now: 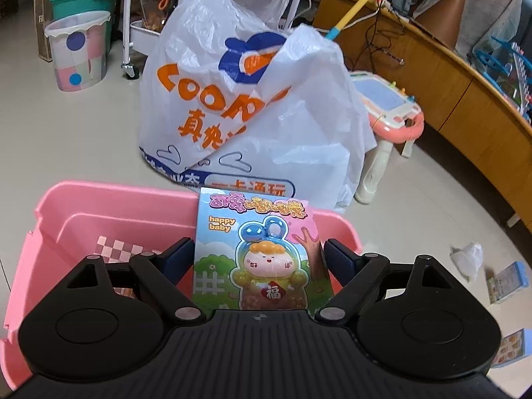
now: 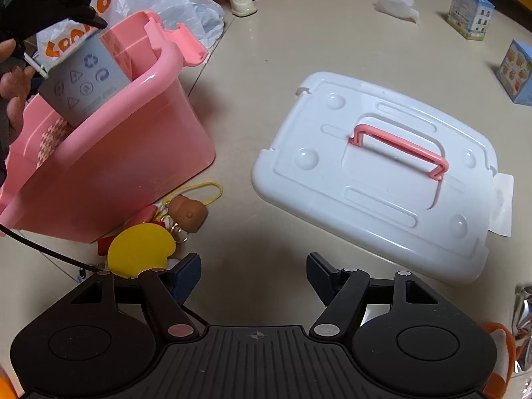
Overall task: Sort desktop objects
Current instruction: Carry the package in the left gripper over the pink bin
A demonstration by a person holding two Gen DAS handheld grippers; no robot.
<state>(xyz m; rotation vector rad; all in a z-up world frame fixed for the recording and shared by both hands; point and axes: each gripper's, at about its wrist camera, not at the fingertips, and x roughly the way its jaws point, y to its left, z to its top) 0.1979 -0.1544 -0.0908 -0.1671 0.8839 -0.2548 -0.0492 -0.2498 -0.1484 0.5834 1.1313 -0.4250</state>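
Observation:
My left gripper [image 1: 257, 252] is shut on a toy blister card [image 1: 256, 249] printed "happy baby", holding it upright over the open pink storage bin [image 1: 109, 199]. In the right wrist view the card's grey back [image 2: 84, 79] hangs just inside the bin [image 2: 133, 139], under the left gripper [image 2: 50, 3]. My right gripper [image 2: 253, 271] is open and empty above the floor, between the bin and its white lid [image 2: 375, 173] with a pink handle. A brown keychain figure [image 2: 188, 212] and a yellow disc toy [image 2: 141, 249] lie by the bin's near wall.
A big white shopping bag [image 1: 246, 99] stands behind the bin. A small pink drawing table [image 1: 385, 106], a patterned waste bin [image 1: 79, 50] and a wooden counter [image 1: 465, 76] are further off. Two blue boxes [image 2: 470, 11] [image 2: 517, 73] and crumpled plastic [image 2: 397, 0] lie on the floor.

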